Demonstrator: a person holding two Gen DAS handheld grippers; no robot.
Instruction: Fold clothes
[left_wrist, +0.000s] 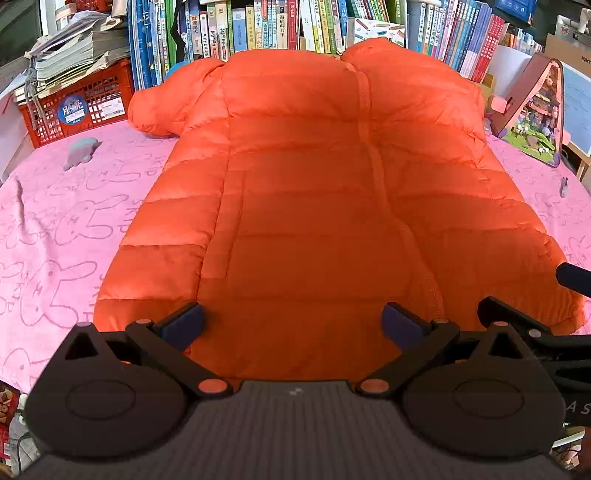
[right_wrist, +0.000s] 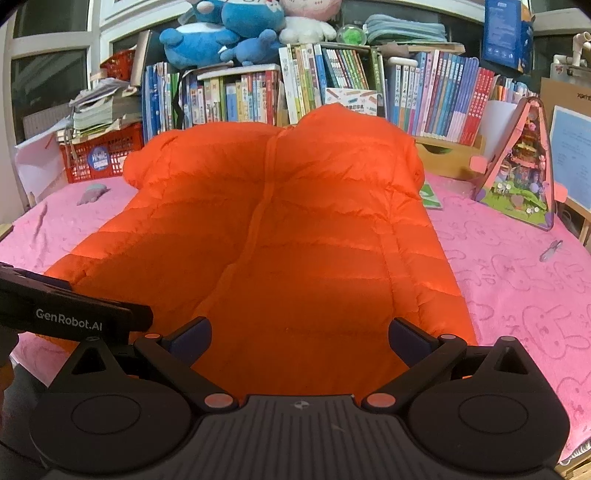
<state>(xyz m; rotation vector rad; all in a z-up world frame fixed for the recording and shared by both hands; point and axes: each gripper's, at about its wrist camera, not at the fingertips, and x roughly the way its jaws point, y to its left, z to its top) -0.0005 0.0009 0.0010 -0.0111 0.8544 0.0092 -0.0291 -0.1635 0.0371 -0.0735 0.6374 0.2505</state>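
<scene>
The orange puffer jacket (left_wrist: 314, 192) is spread flat at frame centre on the pink cloth (left_wrist: 55, 221). Both the left gripper (left_wrist: 291, 325) and right gripper (right_wrist: 299, 336) are tilted down over its hem, jaws wide, nothing held. The near hem is hidden behind them.

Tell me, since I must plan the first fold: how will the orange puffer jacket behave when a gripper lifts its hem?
The orange puffer jacket looks puffy and quilted, so it is probably light and will likely drape limply rather than hold shape. Its shiny shell may slip between pads. Its loft may make folds spring back on the pink cloth.
</scene>
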